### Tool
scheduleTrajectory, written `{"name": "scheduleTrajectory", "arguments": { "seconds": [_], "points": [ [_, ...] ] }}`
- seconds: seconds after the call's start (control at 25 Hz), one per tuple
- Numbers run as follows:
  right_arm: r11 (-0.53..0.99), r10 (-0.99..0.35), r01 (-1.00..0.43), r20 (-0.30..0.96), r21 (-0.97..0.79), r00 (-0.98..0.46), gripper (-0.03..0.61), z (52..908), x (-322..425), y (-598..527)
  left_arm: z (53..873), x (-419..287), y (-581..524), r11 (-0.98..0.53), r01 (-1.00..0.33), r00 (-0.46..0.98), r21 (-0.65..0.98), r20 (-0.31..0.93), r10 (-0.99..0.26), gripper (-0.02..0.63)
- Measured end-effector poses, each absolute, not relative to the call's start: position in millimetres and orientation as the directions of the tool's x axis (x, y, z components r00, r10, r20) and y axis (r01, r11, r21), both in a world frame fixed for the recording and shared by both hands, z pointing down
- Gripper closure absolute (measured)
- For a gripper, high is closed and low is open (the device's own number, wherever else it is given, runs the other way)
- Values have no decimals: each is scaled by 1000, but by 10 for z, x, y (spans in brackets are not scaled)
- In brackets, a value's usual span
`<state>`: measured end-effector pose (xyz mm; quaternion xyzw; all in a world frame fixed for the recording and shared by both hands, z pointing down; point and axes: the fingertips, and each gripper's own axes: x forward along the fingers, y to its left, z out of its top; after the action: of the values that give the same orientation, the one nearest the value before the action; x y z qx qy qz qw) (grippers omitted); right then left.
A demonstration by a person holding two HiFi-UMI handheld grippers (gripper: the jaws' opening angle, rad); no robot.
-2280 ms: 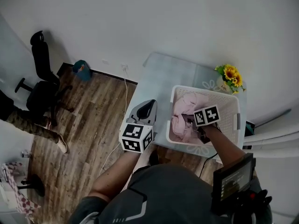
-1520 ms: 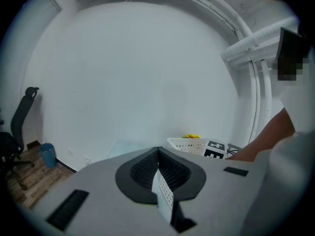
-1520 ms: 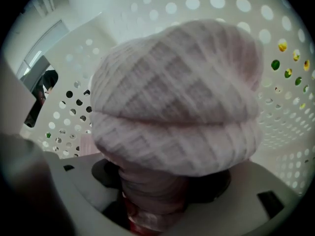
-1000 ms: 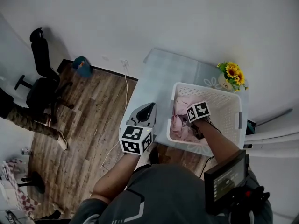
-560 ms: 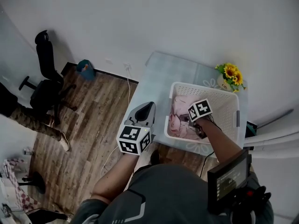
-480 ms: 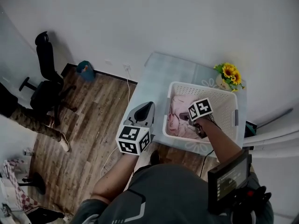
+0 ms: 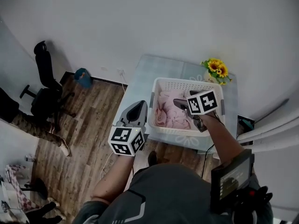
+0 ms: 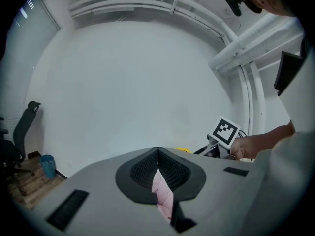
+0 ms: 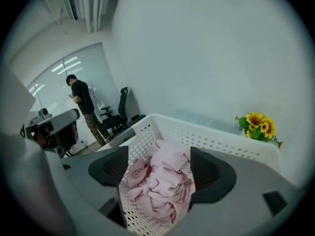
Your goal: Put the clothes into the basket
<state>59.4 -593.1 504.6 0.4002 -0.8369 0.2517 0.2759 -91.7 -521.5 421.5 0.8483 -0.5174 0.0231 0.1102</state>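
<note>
Clothes (image 7: 169,113) seemingly below basket (image 7: 184,80) rim

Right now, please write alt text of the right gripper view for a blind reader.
Pink clothes lie in a white basket, seen between the right tongs, whose jaws have just opened wide and grip nothing. Sunflowers stand beyond the basket at right; a person stands by an office chair far left.
</note>
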Motion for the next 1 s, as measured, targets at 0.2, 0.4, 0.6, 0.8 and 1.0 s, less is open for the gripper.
{"name": "scheduleTrajectory", "arguments": {
  "seconds": [0.2,0.4,0.6,0.8,1.0],
  "points": [
    [595,-594,-781,550,-189,-587,186,4505,763,-5646,4066,-719,-4924,-434,-890,451,139,133,-883,604],
    [640,-622,-750,461,-166,-633,186,4149,974,-5301,3898,-509,-4629,-414,-901,427,128,106,-898,605],
    [684,-603,-695,366,-219,-709,186,3867,1159,-4913,3768,-328,-4328,-398,-912,406,97,93,-909,604],
    [706,-610,-671,287,-227,-738,187,3746,1339,-4640,3714,-161,-4116,-405,-913,408,48,97,-908,604],
    [697,-636,-678,235,-235,-735,189,3630,1425,-4406,3552,-82,-3947,-421,-907,421,18,83,-903,606]
  ]
}}
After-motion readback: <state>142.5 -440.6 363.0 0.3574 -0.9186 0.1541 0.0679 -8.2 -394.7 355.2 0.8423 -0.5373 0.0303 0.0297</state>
